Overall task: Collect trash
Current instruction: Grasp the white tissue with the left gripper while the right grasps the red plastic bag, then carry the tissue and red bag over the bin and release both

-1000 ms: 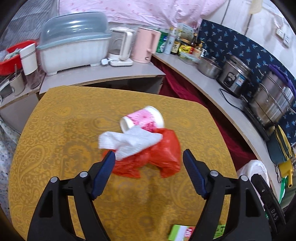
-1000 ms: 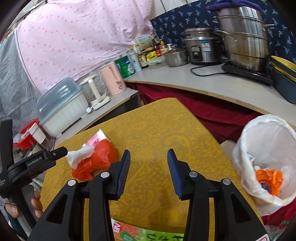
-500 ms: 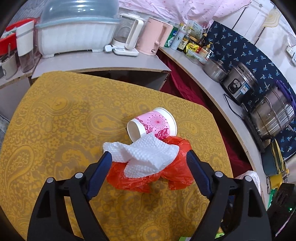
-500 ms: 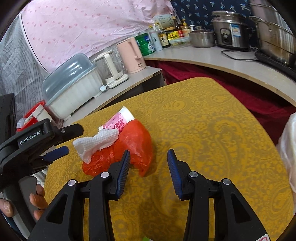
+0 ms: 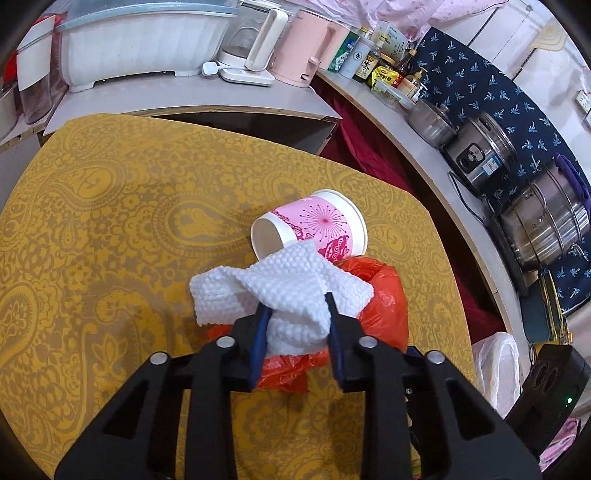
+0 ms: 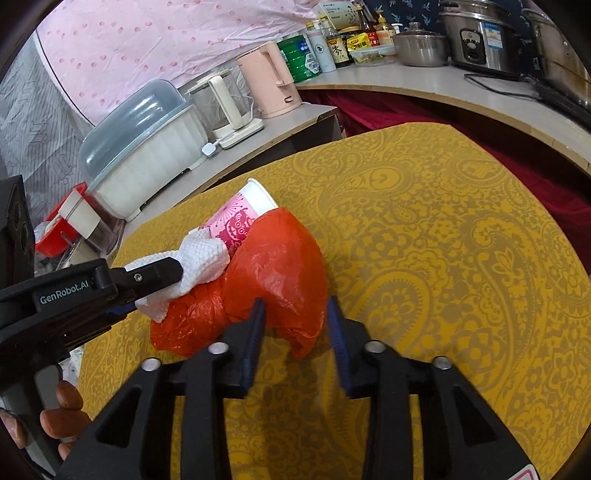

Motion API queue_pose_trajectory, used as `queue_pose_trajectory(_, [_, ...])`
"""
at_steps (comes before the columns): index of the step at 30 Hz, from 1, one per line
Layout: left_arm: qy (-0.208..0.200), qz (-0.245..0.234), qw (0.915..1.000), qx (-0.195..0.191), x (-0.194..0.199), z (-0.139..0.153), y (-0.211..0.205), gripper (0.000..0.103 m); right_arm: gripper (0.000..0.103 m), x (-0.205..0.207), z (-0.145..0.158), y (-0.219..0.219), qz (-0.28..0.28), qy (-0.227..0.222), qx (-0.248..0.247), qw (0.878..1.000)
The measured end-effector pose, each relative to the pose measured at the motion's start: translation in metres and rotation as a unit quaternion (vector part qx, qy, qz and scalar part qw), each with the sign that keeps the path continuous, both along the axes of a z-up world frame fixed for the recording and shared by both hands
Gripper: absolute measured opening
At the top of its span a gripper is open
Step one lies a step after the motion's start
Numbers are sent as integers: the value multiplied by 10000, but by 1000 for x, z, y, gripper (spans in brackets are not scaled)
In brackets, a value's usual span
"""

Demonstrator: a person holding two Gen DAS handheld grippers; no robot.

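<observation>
A white paper towel (image 5: 284, 288) lies on a crumpled red plastic bag (image 5: 384, 306) on the yellow table (image 5: 110, 221). A pink paper cup (image 5: 314, 229) lies on its side just behind them. My left gripper (image 5: 297, 314) is shut on the towel's near part; it also shows in the right wrist view (image 6: 162, 273), where the towel (image 6: 203, 258) sits against the cup (image 6: 236, 218). My right gripper (image 6: 293, 314) is open, its fingers on either side of the red bag's (image 6: 273, 269) near lobe.
A white-lined trash bin (image 5: 495, 365) stands off the table's right edge. A counter behind holds a covered dish rack (image 6: 147, 147), kettles (image 6: 269, 85), bottles and steel pots (image 6: 480, 33). A red cloth (image 6: 388, 107) hangs below the counter.
My left gripper moved forward and closed on the paper towel. My right gripper moved up to the red bag and now straddles its near lobe.
</observation>
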State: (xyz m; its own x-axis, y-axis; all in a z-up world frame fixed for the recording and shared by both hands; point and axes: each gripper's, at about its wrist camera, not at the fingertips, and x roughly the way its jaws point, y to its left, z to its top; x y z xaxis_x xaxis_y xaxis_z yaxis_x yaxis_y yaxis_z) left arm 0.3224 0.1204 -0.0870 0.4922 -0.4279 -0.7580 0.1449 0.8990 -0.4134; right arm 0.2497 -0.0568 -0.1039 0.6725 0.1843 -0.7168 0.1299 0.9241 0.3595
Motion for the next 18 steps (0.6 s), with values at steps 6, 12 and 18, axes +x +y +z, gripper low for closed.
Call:
queue_pose_trajectory(6, [-31,31,10000,10,-5,1,4,9,5,-2,1,3,105,-39,71,9999])
queue_pose_trajectory(12, [-248,90,9997,-4,-24,22,11,8,4,-23,22,-9,-19,-285,81,9996])
queue_pose_trajectory(18, [-527,2,9986,-72,-50,55,1,8,3,-53,52,-37,-329,-604,128,9976])
